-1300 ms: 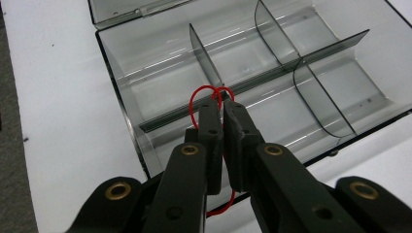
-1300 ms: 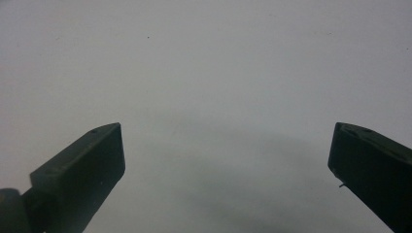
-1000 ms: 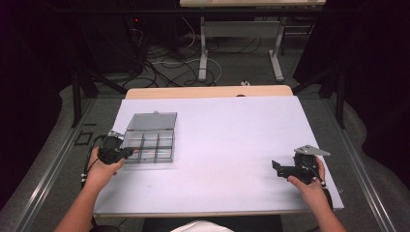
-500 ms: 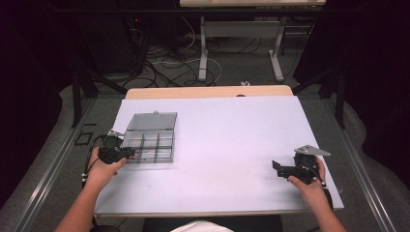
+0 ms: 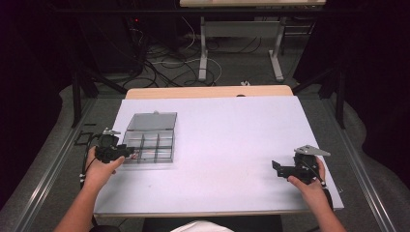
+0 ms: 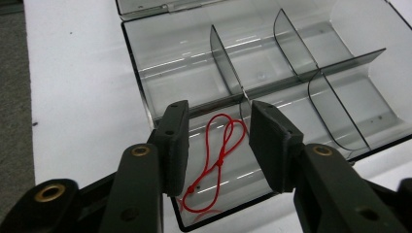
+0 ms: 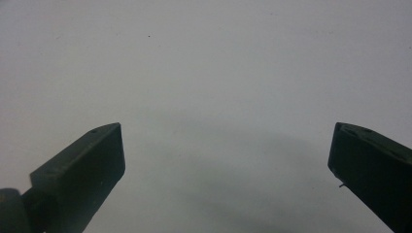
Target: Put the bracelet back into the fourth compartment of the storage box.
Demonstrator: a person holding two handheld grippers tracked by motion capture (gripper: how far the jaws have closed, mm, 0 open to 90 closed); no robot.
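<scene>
Two claws show from above: the left claw (image 5: 126,152) sits at the near-left corner of the open box (image 5: 150,143), while the right claw (image 5: 275,168) rests well apart over bare surface (image 5: 232,130). Along the left claw's jaws, standing apart, a red string (image 6: 218,158) lies just below and between them, its length running away from the claw. Ahead of the right claw, jaws wide apart, lies bare surface.

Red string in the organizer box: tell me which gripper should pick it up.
Left. The left gripper hangs open right over the red string in the near corner compartment of the clear organizer box. The right gripper sits far across the table.
</scene>
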